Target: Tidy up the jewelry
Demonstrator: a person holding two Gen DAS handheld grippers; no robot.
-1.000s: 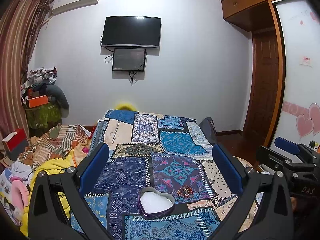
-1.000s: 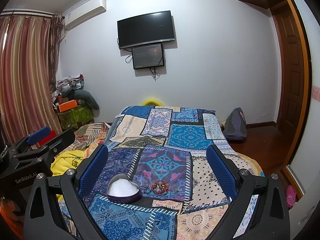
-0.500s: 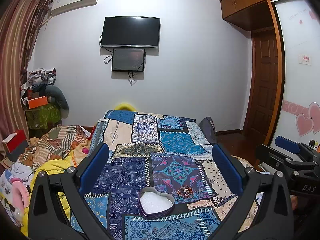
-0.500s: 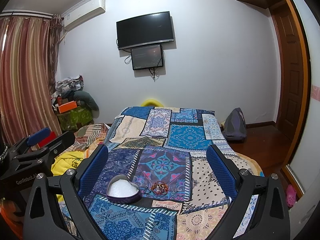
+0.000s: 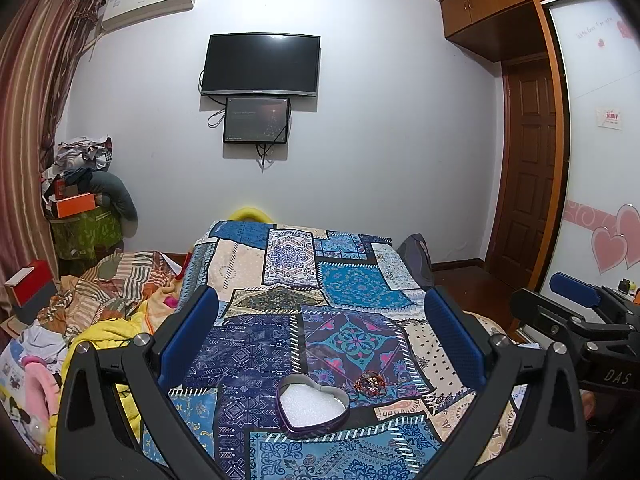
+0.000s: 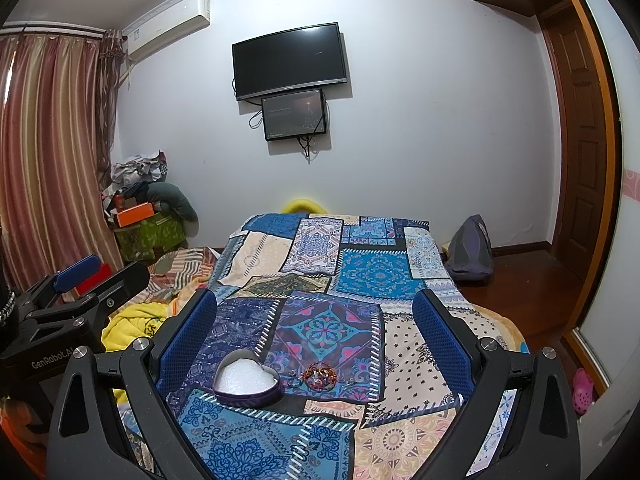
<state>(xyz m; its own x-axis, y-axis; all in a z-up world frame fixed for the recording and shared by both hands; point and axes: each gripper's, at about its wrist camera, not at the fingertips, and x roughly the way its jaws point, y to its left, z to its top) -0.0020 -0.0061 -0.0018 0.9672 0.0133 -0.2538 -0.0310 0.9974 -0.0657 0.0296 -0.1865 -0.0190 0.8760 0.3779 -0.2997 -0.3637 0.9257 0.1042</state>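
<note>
Blue patchwork-patterned bedspread [image 5: 352, 288], purple heart tin [image 5: 313, 405] with white lining, blue-padded claws

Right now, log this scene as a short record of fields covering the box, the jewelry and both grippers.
container: heart-shaped purple metal tin, lid off, white foam lining, holding no jewelry
jewelry: reddish-brown beaded bracelet lying on the patchwork bedspread, just right of the tin, apart from it
left gripper: open, holding nothing, above the bed
right gripper: open, holding nothing
progress: bracelet not yet in the tin
</note>
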